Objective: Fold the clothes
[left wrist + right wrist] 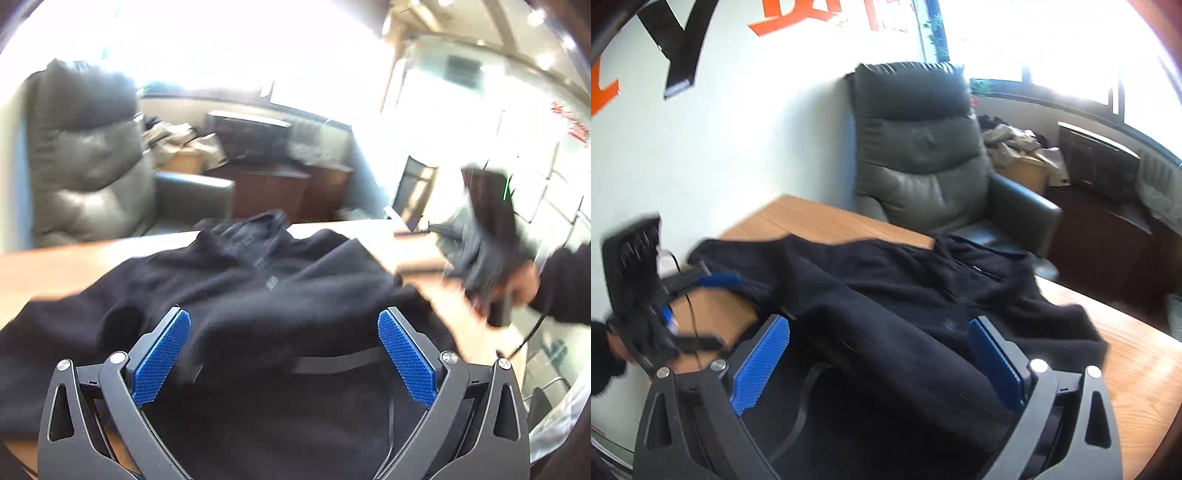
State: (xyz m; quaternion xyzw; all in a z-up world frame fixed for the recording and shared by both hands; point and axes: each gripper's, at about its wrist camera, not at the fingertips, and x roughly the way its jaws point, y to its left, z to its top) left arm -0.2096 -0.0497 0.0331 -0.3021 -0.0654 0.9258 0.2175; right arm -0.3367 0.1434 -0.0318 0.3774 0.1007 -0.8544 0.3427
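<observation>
Black garment (258, 295) on desk (55, 269); orange wall lettering (798, 14) unreadable.

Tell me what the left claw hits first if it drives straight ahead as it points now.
Most likely the black garment lying on the wooden table: the left claw stands open right over it. Depth is unclear.

Black garment (236, 288) rumpled on desk, apparently zippered.

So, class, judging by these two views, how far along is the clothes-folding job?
Barely begun. Done: the black garment lies spread, rumpled, on the wooden table. In hand: nothing; the left gripper and right gripper have open jaws above the cloth. Left: every fold, since no neat crease shows.
</observation>
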